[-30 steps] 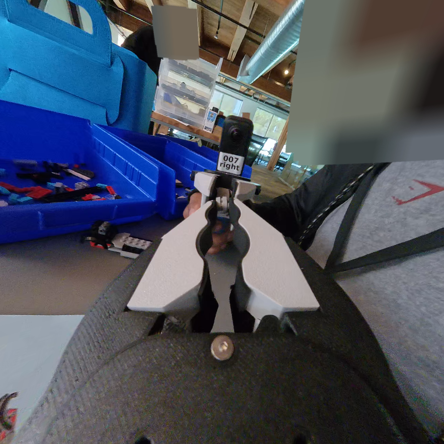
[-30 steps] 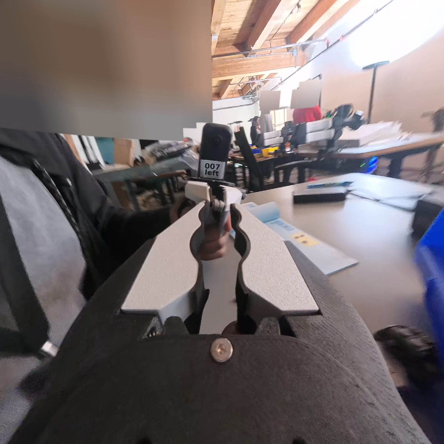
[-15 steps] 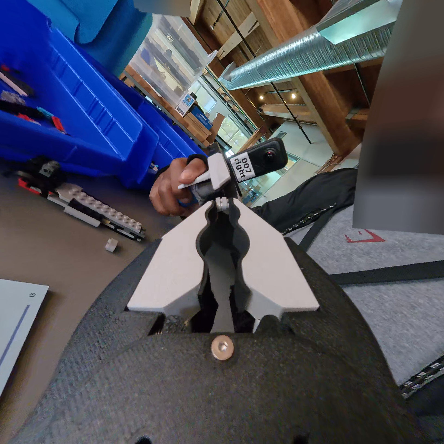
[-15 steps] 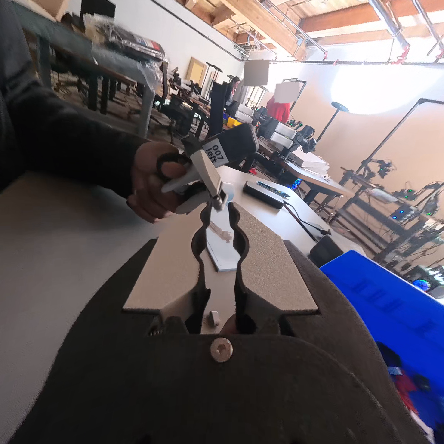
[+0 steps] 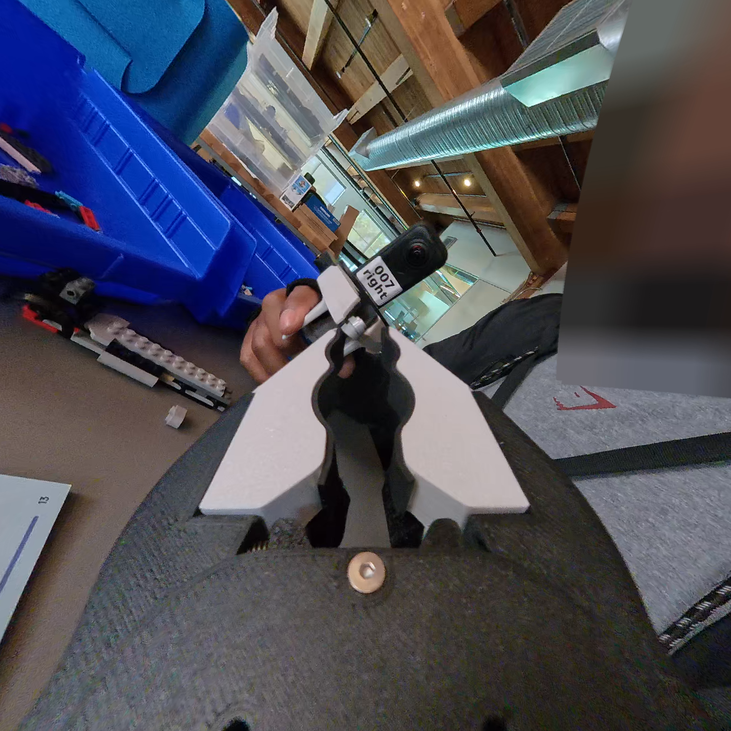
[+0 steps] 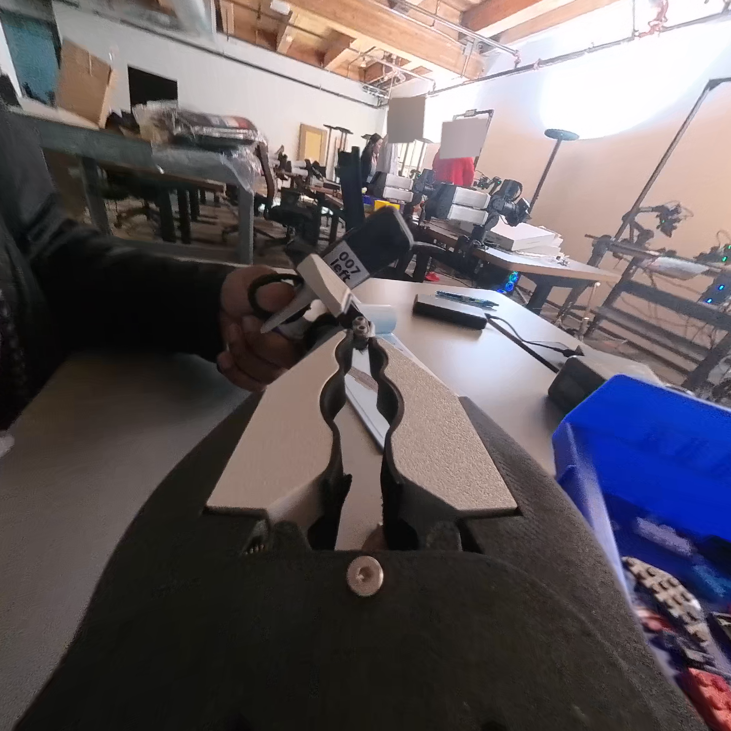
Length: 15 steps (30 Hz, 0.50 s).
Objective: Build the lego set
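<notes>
My left gripper [image 5: 360, 335] and my right gripper [image 6: 360, 336] point at each other and meet tip to tip above the table. A small grey lego piece [image 5: 353, 328] sits between the left fingertips, and it also shows between the right fingertips in the right wrist view [image 6: 362, 325]. The jaws of both stand nearly shut around it. Each view shows the other gripper head-on, held by a hand [image 5: 273, 332], [image 6: 253, 340]. A partly built grey, white and black lego model [image 5: 158, 364] lies on the table to the left.
A loose white piece [image 5: 175, 416] lies by the model. Blue bins [image 5: 166, 213] with loose pieces stand behind it; one bin [image 6: 648, 447] is at the right in the right wrist view. An instruction booklet [image 5: 23, 530] lies on the table. A black box [image 6: 449, 315] lies farther off.
Both grippers have rolled and tilted together while staying tip to tip. The model and the table now show more in the left wrist view. The small piece stays at the tips.
</notes>
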Motion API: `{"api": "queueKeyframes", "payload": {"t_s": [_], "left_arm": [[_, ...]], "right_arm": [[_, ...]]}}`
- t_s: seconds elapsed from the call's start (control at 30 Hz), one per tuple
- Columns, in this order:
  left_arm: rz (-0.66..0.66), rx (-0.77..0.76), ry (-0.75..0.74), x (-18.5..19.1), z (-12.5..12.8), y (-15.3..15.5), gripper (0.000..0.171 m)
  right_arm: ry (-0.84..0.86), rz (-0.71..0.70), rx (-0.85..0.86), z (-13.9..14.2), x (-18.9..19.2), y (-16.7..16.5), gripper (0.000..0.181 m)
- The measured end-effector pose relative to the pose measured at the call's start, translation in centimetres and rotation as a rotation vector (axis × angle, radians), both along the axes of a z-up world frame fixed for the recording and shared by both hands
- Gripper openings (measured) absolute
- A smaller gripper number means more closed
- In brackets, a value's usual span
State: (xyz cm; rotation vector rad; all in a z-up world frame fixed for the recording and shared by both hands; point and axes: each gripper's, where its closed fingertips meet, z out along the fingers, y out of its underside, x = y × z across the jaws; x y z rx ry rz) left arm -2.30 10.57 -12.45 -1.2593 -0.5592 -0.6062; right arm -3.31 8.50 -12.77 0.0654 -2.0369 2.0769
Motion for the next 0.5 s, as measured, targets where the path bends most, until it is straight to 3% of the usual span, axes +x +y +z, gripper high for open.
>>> {"api": "queueKeyframes", "payload": {"t_s": [0.3,0.5], "left_arm": [[0.197,-0.009,0.124,-1.9,0.7,-0.8,0.018],[0.288,-0.023,0.175,-2.5,0.9,-0.8,0.013]], "right_arm": [[-0.461,-0.003,-0.189,0.8,-2.0,0.0,0.008],[-0.65,0.047,-0.298,1.2,-2.2,0.5,0.009]]}}
